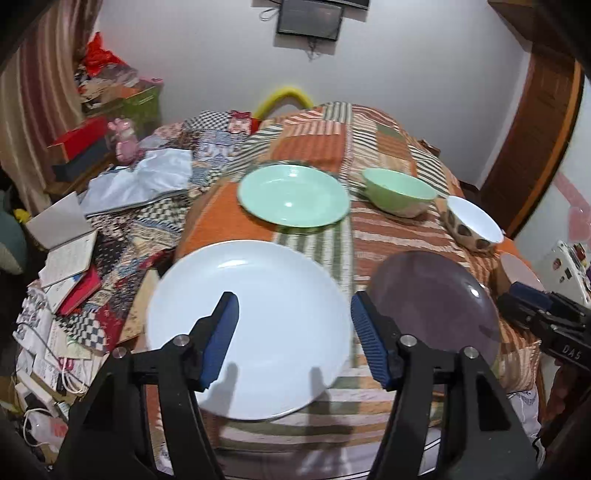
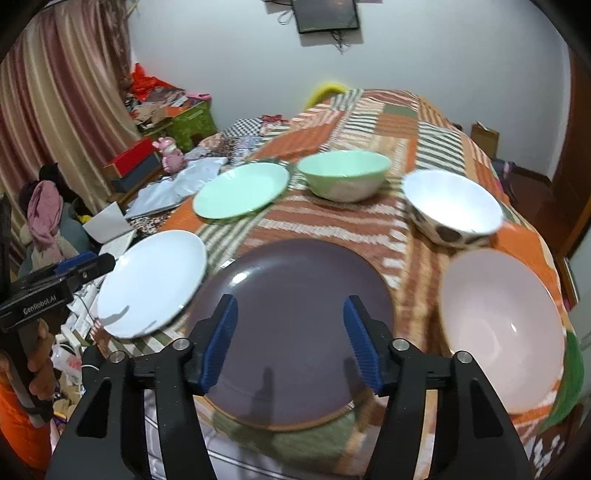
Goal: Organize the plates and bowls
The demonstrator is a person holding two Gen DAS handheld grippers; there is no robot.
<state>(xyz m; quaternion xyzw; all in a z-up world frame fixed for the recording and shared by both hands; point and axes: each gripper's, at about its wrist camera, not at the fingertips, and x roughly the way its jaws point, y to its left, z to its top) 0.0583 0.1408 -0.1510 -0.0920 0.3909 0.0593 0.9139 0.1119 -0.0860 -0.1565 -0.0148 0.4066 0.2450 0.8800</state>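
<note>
Left wrist: left gripper released above white plate; right gripper released above purple plate, likely pre-stacking.

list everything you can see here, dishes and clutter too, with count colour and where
white plate: 1, white, near edge of the bed, left
purple plate: 1, dark purple, near edge, right of the white plate
pink bowl: 1, pale pink, near right corner
mint plate: 1, mint green, farther back, left
green bowl: 1, green, right of the mint plate
spotted bowl: 1, white with brown spots, far right
quilt: 1, orange and green patchwork, under the dishes
books and papers: several, mixed colours, left of the bed
pink toy: 1, by the curtain
wall screen: 1, dark, on the wall
left tongs: open, over the white plate
right tongs: open, over the purple plate
</note>
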